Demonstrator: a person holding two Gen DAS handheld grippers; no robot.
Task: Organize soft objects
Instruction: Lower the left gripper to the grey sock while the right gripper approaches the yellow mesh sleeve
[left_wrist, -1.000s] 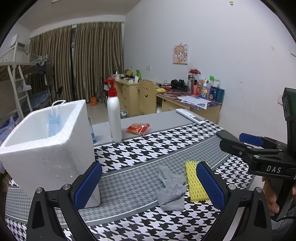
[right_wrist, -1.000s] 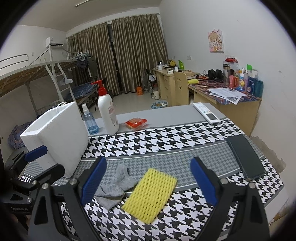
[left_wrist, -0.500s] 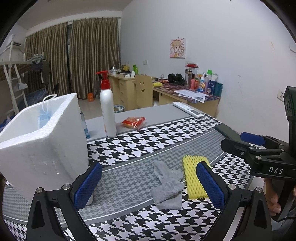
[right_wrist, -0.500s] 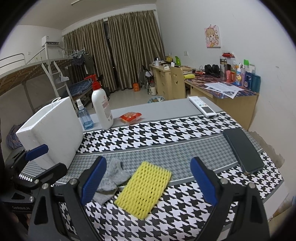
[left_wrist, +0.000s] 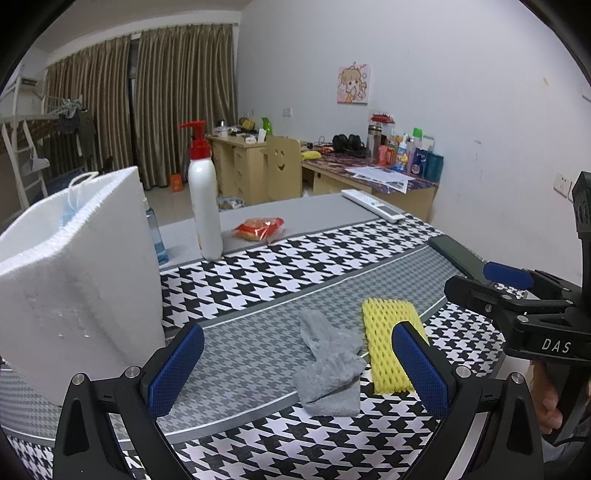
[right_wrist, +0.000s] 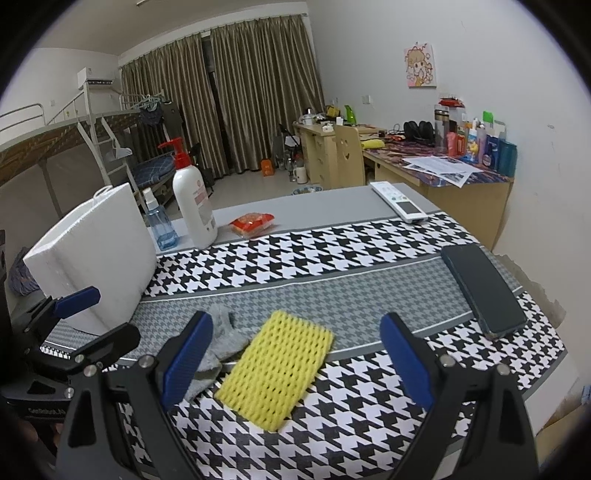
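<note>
Houndstooth table cloth carries everything. White foam box stands at the table's left, open top, a blue mask inside. Grey sock lies crumpled on the grey band, just beside the yellow foam net, edges touching or nearly so. Left gripper hangs above the sock, jaws spread wide, holding nothing; right gripper likewise released, framing the net. Judgement: nothing collected yet. To grasp well, lower straight down, pinch the sock's bunched middle, avoid snagging the net.
</note>
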